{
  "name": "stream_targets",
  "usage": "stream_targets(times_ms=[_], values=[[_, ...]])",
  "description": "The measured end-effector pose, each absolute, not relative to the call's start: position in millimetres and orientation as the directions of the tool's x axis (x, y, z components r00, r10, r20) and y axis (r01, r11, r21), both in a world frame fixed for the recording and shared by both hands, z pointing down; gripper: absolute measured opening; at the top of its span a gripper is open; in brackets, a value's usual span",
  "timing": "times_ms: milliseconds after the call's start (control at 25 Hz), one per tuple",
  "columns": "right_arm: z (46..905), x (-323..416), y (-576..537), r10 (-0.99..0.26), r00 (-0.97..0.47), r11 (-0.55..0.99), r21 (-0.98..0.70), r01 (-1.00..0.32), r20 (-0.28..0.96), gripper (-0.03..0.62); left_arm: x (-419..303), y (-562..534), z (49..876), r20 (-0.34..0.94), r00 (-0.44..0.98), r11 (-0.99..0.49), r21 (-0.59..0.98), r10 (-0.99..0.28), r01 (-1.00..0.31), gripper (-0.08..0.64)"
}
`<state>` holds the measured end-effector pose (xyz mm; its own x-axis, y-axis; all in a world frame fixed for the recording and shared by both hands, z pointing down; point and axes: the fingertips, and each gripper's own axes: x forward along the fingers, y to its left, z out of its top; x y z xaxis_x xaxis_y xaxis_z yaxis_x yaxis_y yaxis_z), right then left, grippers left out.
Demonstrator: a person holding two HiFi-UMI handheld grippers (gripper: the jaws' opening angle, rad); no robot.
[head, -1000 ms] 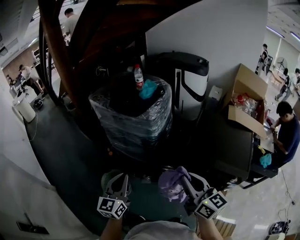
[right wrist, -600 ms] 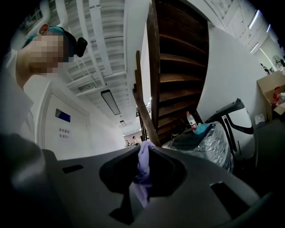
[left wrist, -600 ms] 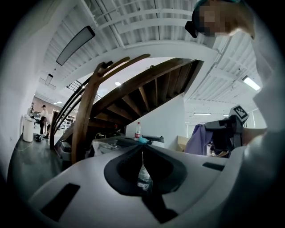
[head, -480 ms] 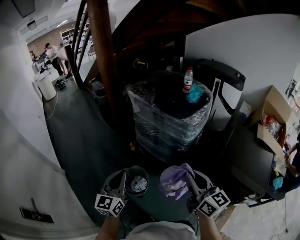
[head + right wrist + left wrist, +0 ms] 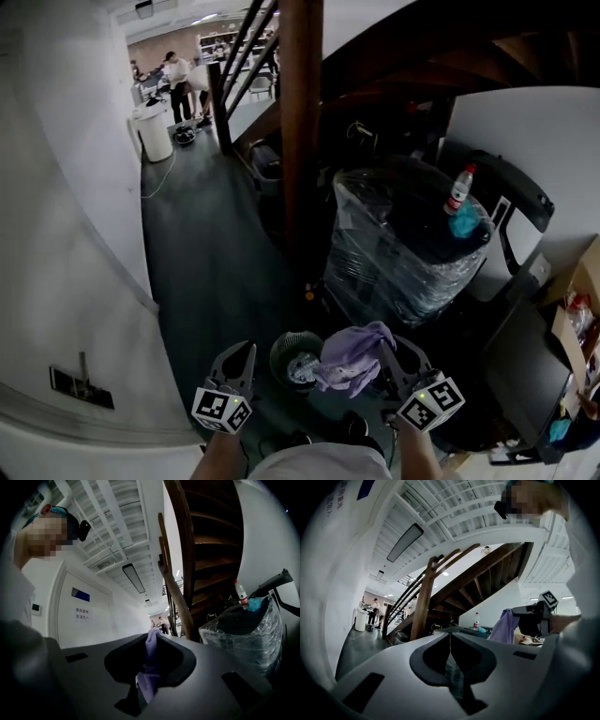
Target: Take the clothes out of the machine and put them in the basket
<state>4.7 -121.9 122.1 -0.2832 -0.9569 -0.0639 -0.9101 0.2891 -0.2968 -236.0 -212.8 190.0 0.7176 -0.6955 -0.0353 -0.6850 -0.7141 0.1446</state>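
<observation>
A lilac cloth (image 5: 352,358) hangs bunched from my right gripper (image 5: 386,349), which is shut on it; in the right gripper view the cloth (image 5: 151,667) is pinched between the jaws (image 5: 152,637). My left gripper (image 5: 242,354) is held beside it at the same height, jaws together and nothing in them (image 5: 450,634). The left gripper view also shows the cloth (image 5: 505,626) off to the right. A small round dark basket (image 5: 281,349) with something pale inside stands on the floor between and just beyond the two grippers. No washing machine is in view.
A plastic-wrapped bulky object (image 5: 398,253) with a bottle (image 5: 458,190) and a teal rag (image 5: 466,221) on top stands to the right. A wooden post (image 5: 300,122) and a staircase rise ahead. A white wall (image 5: 66,281) runs along the left. People stand far down the corridor (image 5: 178,80).
The view has swung left: the wrapped object slid from the middle to the right, the corridor opened up. Both grippers travelled along, cloth still held. The round basket came into view between them.
</observation>
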Motion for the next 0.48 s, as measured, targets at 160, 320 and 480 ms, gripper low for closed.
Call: stream_targets(times_ms=[160, 320, 480], values=[[119, -15, -157, -0.928, -0.366, 0.371, -0.298, -0.880, -0.075, 0.049, -260, -222, 195, -0.040, 0.657, -0.655, 0.152, -0.753, -0.741, 0.021], [114, -22, -189, -0.883, -0.460, 0.465, -0.294, -0.835, -0.089, 0.049, -270, -233, 191, -0.037, 0.579, -0.578, 0.147, -0.814, -0.803, 0.021], [108, -26, -219, -0.823, -0.561, 0.560, -0.294, -0.774, -0.089, 0.050, -274, -241, 188, -0.035, 0.486, -0.485, 0.163, -0.873, -0.859, 0.021]])
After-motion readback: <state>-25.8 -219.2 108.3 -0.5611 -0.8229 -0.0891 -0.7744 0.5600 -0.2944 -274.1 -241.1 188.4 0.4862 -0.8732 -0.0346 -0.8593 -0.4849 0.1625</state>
